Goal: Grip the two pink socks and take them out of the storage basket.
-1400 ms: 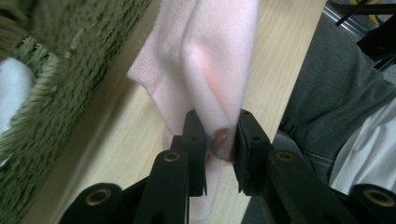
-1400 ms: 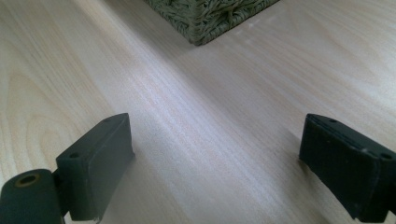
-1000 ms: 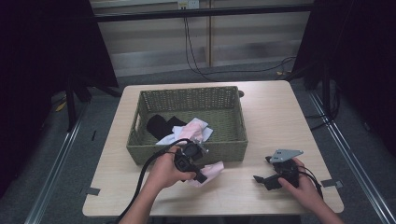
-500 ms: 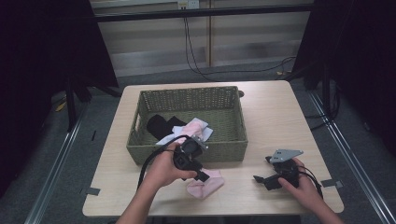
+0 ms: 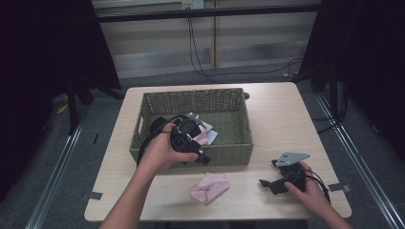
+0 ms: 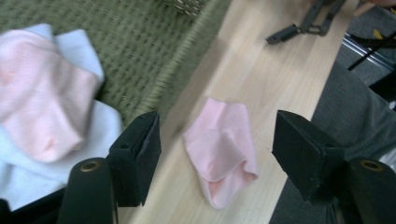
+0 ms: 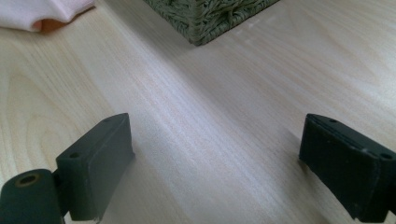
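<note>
Left gripper view: left claw (image 6: 215, 161), just opened wide, empty above unlabelled pink sock (image 6: 223, 148); right claw (image 7: 212, 170) open, empty.

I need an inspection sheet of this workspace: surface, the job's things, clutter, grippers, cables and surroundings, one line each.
Surface: light wooden table, bare at the right of the basket.
Job's things: pink sock lies folded on the table in front of the green woven basket; more pink, white and dark laundry inside the basket.
Clutter: nothing seen.
Grippers: left gripper above the basket's front edge, jaws have just been opening, nothing between them; right gripper open, resting on the table.
Cables: black cable loops from the left gripper; others on the floor behind.
Surroundings: dark curtains, floor rails, tape marks on the table corners.
</note>
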